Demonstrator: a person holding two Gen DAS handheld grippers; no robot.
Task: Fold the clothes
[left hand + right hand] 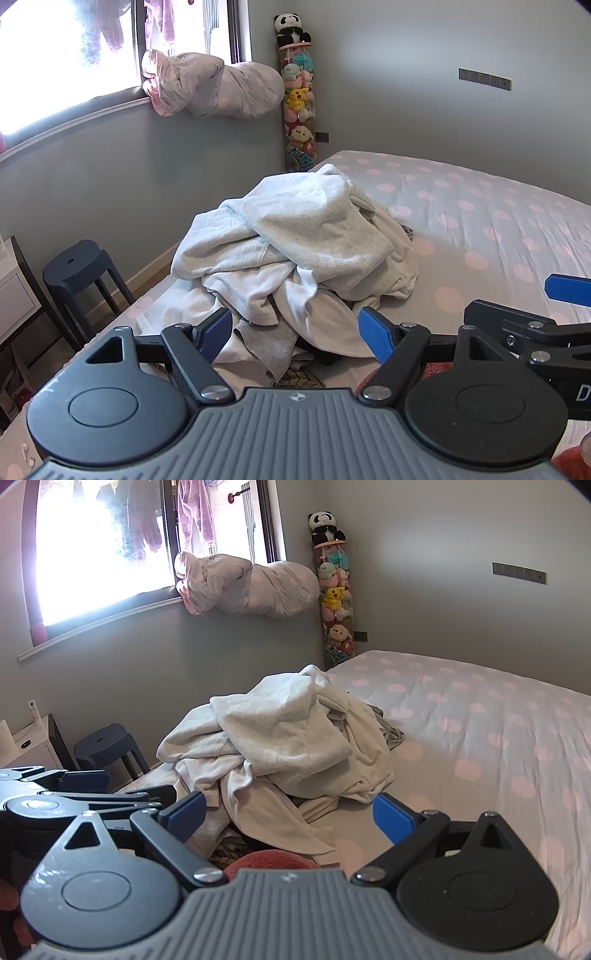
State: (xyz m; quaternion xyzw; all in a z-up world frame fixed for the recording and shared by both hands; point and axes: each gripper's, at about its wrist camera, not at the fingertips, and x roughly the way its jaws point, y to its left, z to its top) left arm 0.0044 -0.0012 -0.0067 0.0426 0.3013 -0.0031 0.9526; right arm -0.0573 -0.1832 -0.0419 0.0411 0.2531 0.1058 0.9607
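Note:
A heap of pale grey and cream clothes (295, 251) lies on the bed, also in the right wrist view as the clothes heap (288, 746). My left gripper (295, 332) is open just short of the heap's near edge, nothing between its blue pads. My right gripper (291, 812) is open too, hovering before the same heap with empty fingers. A reddish garment (269, 860) shows under the right gripper. The right gripper (546, 317) appears at the right of the left wrist view, and the left gripper (74, 790) at the left of the right wrist view.
The bed sheet (480, 221) is grey with pink dots and stretches off to the right. A dark blue stool (81, 269) and a white cabinet (29, 746) stand left of the bed. A bundled duvet (214, 88) rests on the window sill, beside a column of plush toys (299, 99).

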